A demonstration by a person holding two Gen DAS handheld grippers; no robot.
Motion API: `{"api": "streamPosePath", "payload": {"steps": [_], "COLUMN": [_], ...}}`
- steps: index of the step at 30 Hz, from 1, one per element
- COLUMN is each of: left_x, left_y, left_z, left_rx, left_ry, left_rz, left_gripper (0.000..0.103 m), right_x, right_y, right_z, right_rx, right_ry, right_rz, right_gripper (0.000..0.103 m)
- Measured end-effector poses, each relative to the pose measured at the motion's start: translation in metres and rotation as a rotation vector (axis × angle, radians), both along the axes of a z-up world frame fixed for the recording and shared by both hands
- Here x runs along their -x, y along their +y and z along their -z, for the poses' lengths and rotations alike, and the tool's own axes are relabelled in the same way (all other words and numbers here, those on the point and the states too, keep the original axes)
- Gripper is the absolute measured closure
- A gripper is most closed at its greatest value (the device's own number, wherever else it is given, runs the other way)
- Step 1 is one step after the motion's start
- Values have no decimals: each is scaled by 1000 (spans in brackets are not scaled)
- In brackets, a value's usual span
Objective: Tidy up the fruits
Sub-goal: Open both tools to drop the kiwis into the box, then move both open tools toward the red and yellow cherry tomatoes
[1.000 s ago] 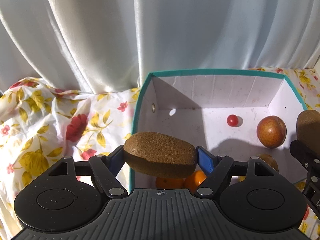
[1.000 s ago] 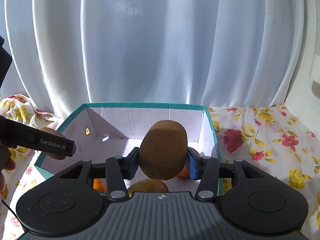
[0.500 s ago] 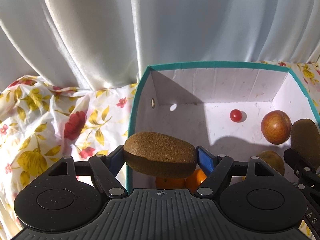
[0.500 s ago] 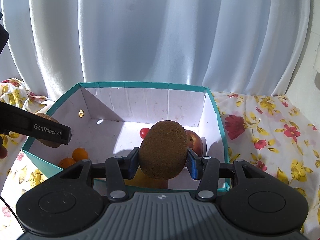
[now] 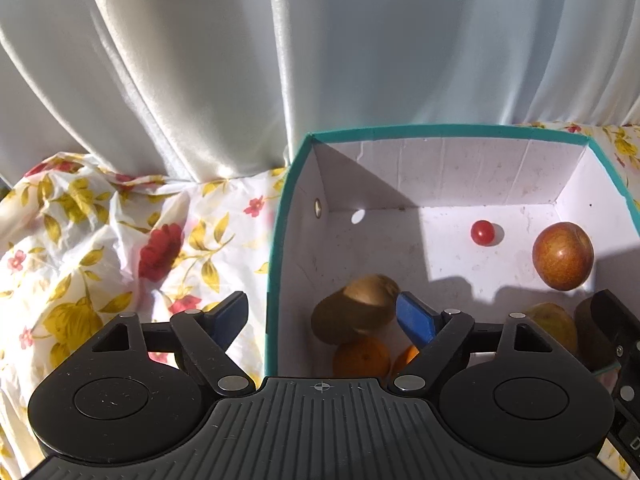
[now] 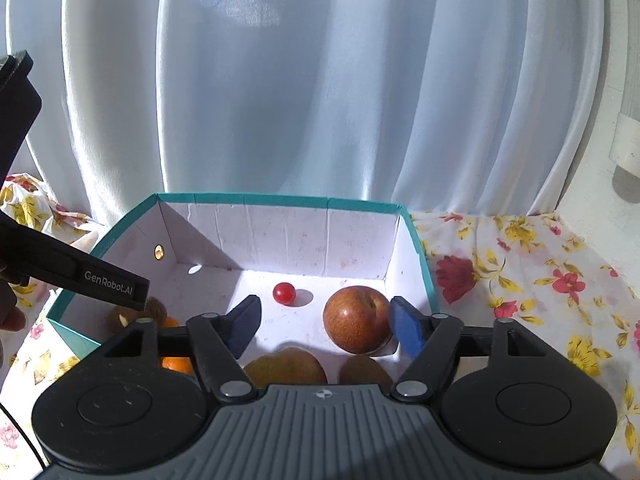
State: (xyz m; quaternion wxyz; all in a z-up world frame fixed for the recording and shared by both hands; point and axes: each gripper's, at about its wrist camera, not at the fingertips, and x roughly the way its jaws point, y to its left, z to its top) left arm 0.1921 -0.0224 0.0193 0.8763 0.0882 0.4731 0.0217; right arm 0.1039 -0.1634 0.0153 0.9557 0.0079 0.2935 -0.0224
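Note:
A teal-rimmed white box (image 5: 280, 216) (image 6: 280, 200) holds the fruit. My left gripper (image 5: 322, 316) is open over the box's left wall; a brown kiwi (image 5: 354, 314) lies below it on an orange (image 5: 360, 358). My right gripper (image 6: 326, 322) is open above the box's near right part; a second kiwi (image 6: 366, 372) lies below it beside a yellowish fruit (image 6: 286, 368). A red-brown apple (image 6: 356, 318) (image 5: 562, 260) and a cherry tomato (image 6: 284, 293) (image 5: 482, 233) sit on the box floor.
A floral cloth (image 5: 100, 240) (image 6: 540, 280) covers the surface around the box. White curtains (image 5: 320, 60) hang close behind it. The left tool's black body (image 6: 80, 276) reaches in over the box's left side in the right wrist view.
Both grippers have opened and let go of their kiwis, which now lie in the box. Both have come closer over the box.

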Motion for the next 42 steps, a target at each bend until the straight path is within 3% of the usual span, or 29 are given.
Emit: {"api": "streamPosePath", "payload": {"steps": [8,17,22,28,34,40,42], "left_x": [8,37,72,112,131,132,132], "left_y": [5,12,19,12,1,7,6], "left_z": [-8,-21,-22,6,31,39,41], "left_rx": [16,2,33,90,59,131,121], "left_ry": [-16,-74,-139,-155,-140,-108,-108], "left_rz": [-7,7,51,202,283,276,272], "left_gripper": [16,16,16,16,17,17,17], "right_x": [18,58,75,99,105,101,97], "right_y": [3,10,9,18,35,37,39], "right_z": [-11,-17,1,34,63,78,85], "right_rx": [-17,25,20,16,51,5,-4], "right_ry": [-76,-262,-208,-142,-37,17,39], "right_rz": [-10,-14,10,-10,-56,-75,-78], "right_gripper": [3,0,0,0,17,43,47]}}
